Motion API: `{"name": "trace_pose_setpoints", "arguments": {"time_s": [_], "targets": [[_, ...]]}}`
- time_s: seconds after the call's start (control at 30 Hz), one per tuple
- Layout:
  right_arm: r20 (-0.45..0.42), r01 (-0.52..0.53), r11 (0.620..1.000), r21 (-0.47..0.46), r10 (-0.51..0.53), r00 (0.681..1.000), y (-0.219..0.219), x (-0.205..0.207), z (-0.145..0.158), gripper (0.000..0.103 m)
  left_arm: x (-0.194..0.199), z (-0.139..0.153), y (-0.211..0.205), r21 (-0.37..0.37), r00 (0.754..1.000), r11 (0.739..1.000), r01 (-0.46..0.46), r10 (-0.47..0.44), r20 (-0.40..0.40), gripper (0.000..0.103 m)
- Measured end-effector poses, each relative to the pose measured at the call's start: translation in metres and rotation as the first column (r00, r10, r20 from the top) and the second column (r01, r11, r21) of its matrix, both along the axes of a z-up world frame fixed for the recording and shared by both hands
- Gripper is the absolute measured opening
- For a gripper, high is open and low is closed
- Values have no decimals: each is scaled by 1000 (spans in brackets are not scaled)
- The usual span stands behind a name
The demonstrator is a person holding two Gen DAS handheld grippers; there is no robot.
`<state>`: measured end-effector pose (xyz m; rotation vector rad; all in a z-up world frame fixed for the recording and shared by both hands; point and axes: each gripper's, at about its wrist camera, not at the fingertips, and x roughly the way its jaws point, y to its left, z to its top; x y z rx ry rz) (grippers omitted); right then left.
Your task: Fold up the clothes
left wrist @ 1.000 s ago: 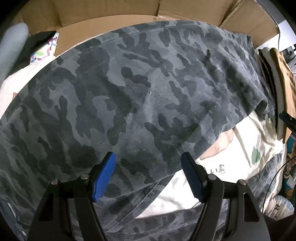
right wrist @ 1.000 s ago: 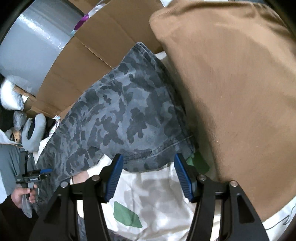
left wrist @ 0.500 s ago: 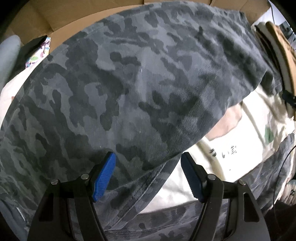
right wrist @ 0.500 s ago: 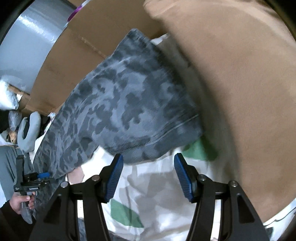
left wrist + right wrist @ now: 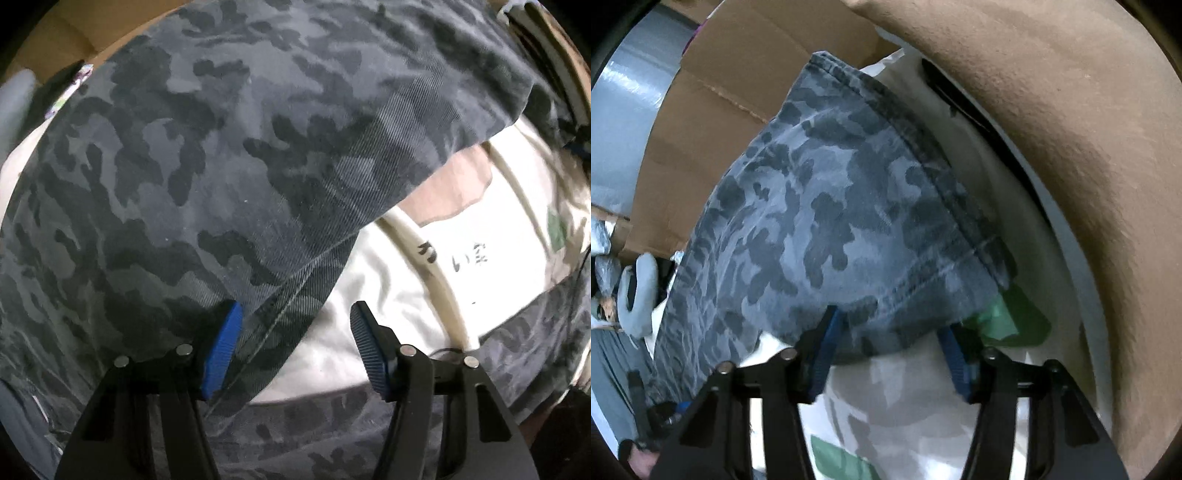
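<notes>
Over white sheet [image 5: 388,295], L claw [image 5: 295,347] & R claw [image 5: 886,350] both spread w/ camo pants [image 5: 221,166] edge between.

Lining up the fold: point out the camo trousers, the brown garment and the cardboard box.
camo trousers [image 5: 827,206], right wrist view, middle of the leg
brown garment [image 5: 1071,122], right wrist view, top face
cardboard box [image 5: 738,85], right wrist view, flap

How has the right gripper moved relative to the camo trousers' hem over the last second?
Yes. The right gripper has advanced toward the camo trousers: the hem edge, earlier just ahead of the open fingertips, now lies between them, over the white printed sheet.
</notes>
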<state>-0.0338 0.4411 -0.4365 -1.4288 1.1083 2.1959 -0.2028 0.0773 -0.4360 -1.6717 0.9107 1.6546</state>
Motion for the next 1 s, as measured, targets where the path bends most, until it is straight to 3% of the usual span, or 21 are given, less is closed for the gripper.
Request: {"name": "trace_pose_setpoints", "arguments": {"time_s": [0.1,0.2,0.4,0.67,0.8,1.0], "targets": [[-9,12,1000,9,-12,1000,3,-1,3,18,0,-10,4,-34,999,999,27,-29,-38,62],[-37,4,1000,19,-3,999,2,0,13,6,-1,-17,4,-58,999,998,28,-30,-38,62],[-137,-42,995,87,53,989,-8,1,52,4,0,-21,8,-78,998,996,35,-38,-48,62],[-229,-27,984,176,68,971,21,-21,97,3,5,-18,0,-71,996,995,73,-76,-45,60],[-242,-21,981,191,68,968,34,-26,105,3,7,-12,-4,-62,995,994,93,-94,-25,10],[-229,-38,973,226,91,969,38,-33,106,3,9,-2,-12,-44,994,993,107,-106,25,6]]}}
